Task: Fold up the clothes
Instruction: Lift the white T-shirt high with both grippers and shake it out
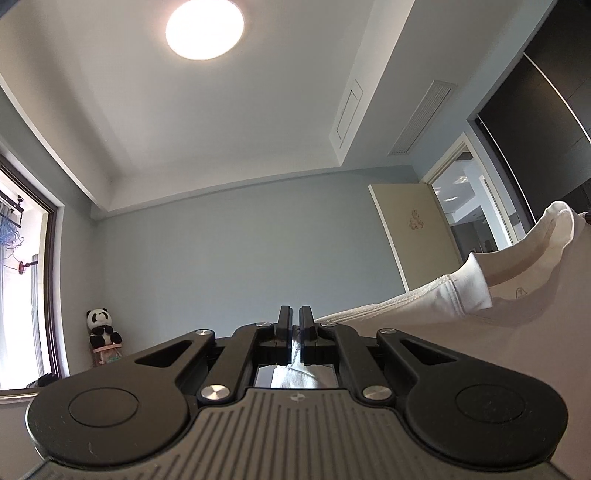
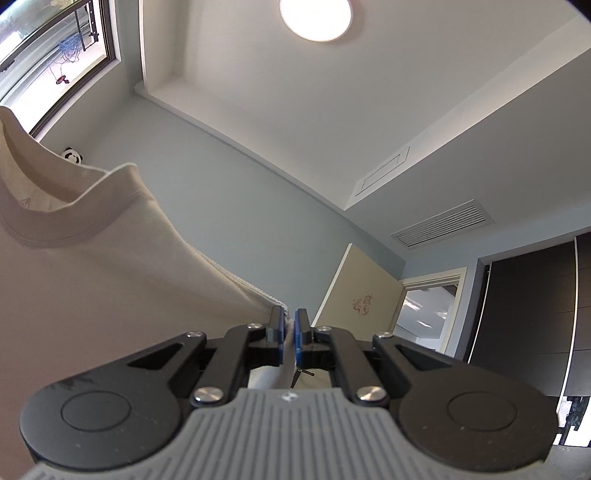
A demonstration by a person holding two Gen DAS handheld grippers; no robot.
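A cream T-shirt (image 1: 480,332) is held up in the air between both grippers. In the left wrist view it stretches away to the right, its ribbed collar (image 1: 476,288) showing. My left gripper (image 1: 295,325) is shut on the shirt's shoulder edge, with cloth pinched between the black fingers. In the right wrist view the same T-shirt (image 2: 92,288) fills the left side, collar (image 2: 66,225) uppermost. My right gripper (image 2: 290,325) is shut on the other shoulder edge, fabric squeezed between its blue pads (image 2: 281,326). Both cameras point up towards the ceiling.
A round ceiling lamp (image 1: 205,27) glows overhead. A window (image 1: 22,288) is on the left wall, with a panda toy (image 1: 101,332) beside it. An open beige door (image 1: 417,236), a wall vent (image 2: 441,223) and a dark wardrobe (image 2: 532,314) stand to the right.
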